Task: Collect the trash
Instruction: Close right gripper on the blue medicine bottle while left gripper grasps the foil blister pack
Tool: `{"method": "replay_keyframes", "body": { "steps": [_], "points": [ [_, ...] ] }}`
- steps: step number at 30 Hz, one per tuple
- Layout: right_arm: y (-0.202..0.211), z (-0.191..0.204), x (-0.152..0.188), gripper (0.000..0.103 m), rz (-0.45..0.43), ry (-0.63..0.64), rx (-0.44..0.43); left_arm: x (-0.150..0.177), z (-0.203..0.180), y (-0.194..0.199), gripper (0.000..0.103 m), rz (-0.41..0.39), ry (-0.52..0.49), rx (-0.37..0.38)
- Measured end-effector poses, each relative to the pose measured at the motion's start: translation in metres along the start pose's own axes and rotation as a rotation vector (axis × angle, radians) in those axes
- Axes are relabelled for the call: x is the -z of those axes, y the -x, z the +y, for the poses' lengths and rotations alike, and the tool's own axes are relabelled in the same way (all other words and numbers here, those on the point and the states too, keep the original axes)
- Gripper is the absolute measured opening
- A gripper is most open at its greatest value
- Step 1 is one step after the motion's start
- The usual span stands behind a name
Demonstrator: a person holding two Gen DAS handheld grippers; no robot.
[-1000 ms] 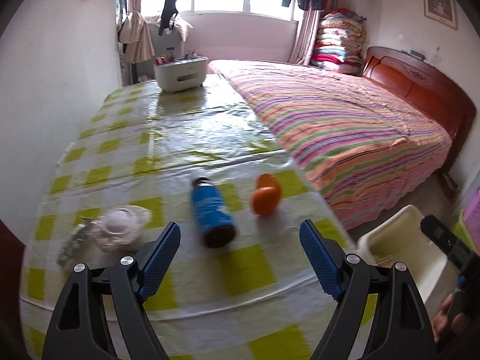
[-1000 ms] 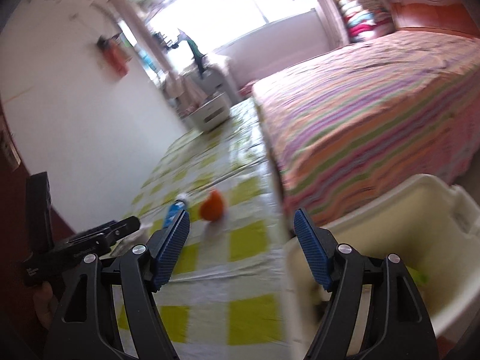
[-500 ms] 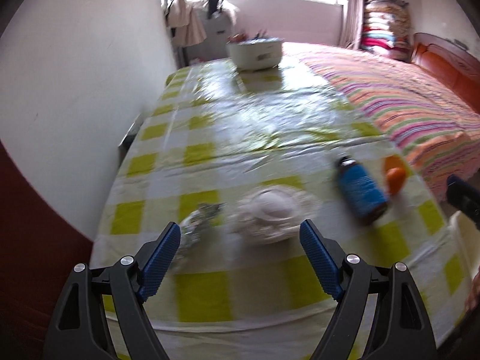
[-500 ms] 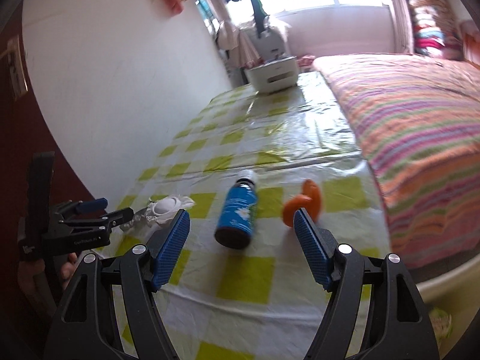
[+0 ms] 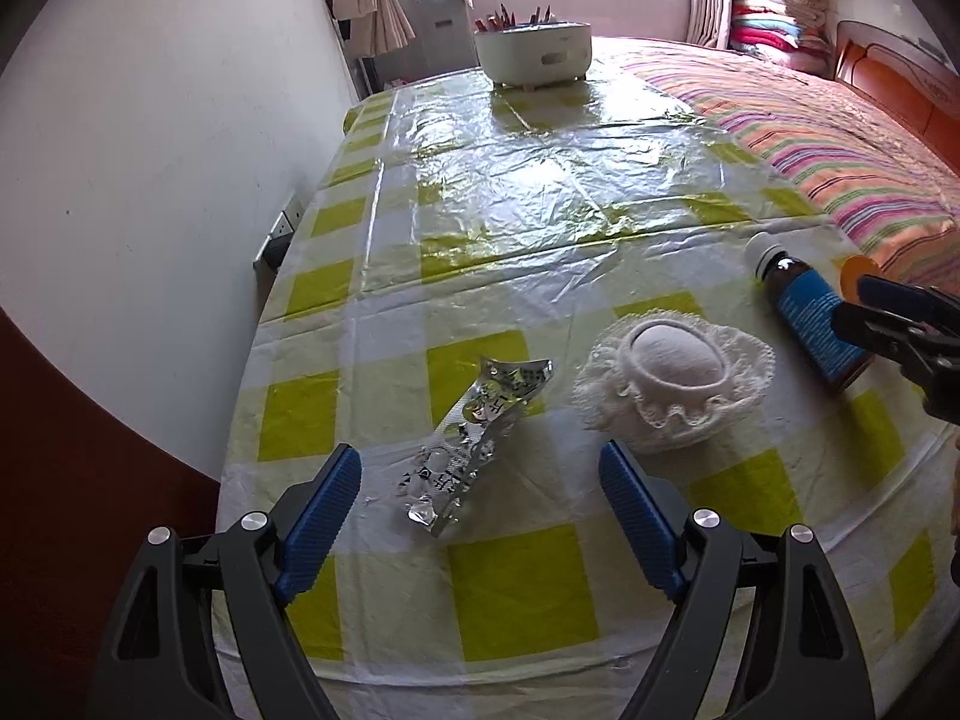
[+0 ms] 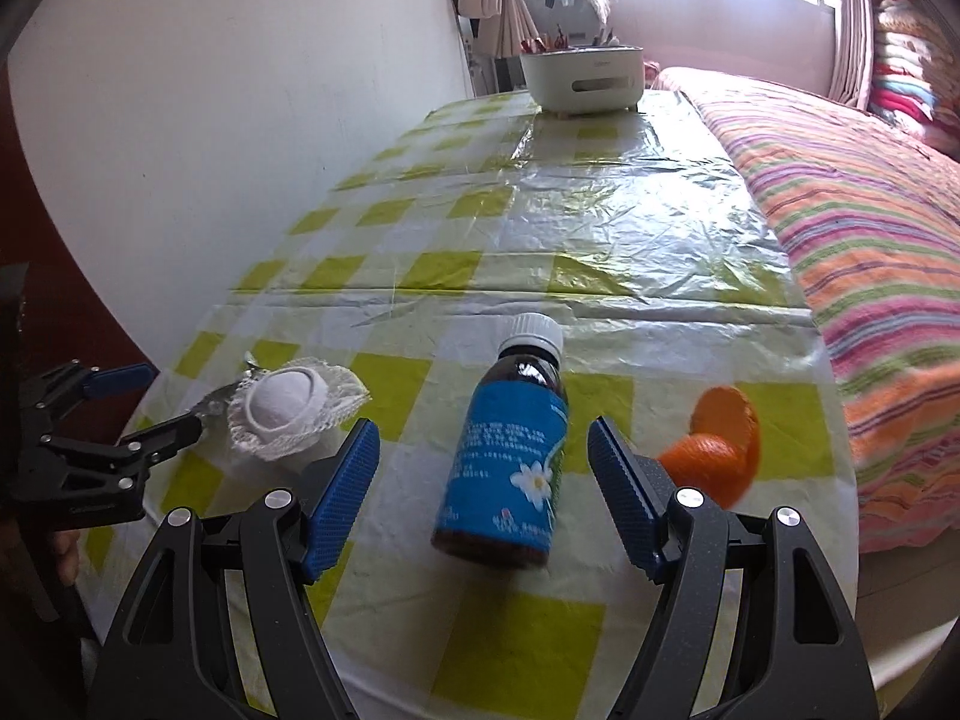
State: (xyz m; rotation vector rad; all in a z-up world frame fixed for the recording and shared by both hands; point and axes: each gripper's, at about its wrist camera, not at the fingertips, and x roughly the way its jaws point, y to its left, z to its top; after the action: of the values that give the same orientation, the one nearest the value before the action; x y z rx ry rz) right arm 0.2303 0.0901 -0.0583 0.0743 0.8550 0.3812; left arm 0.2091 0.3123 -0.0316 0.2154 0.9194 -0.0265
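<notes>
The left gripper point(image 5: 480, 495) hangs with its jaws wide apart and empty over a crumpled foil wrapper point(image 5: 474, 441) on the checked tablecloth point(image 5: 522, 588). The right gripper point(image 6: 483, 489) is likewise spread and grips nothing, a brown bottle point(image 6: 510, 462) with a blue label lying between its fingers. Orange peel point(image 6: 717, 450) lies just right of the bottle, a white foam net point(image 6: 288, 411) to its left. A white basket point(image 6: 582, 81) stands at the far end
</notes>
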Motion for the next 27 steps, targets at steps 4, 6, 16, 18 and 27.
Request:
{"method": "replay_keyframes", "body": {
  "steps": [4,6,16,18,27],
  "points": [
    [-0.012,0.006,-0.007,0.071,0.027,0.026,0.011,0.0,0.003,-0.01,0.079,0.025,-0.015,0.002],
    [-0.018,0.008,-0.009,0.07,0.043,0.026,0.005,-0.001,0.004,-0.017,0.079,0.036,-0.031,-0.003],
    [-0.029,0.002,-0.014,0.047,0.067,0.04,0.031,-0.001,0.0,-0.036,0.079,0.058,-0.089,-0.057],
    [-0.034,-0.001,-0.012,0.043,0.089,0.03,0.026,-0.002,-0.002,-0.039,0.079,0.062,-0.095,-0.06],
    [-0.038,0.0,-0.004,0.041,0.108,0.017,-0.002,-0.006,0.0,-0.044,0.031,0.073,-0.038,0.004]
  ]
}}
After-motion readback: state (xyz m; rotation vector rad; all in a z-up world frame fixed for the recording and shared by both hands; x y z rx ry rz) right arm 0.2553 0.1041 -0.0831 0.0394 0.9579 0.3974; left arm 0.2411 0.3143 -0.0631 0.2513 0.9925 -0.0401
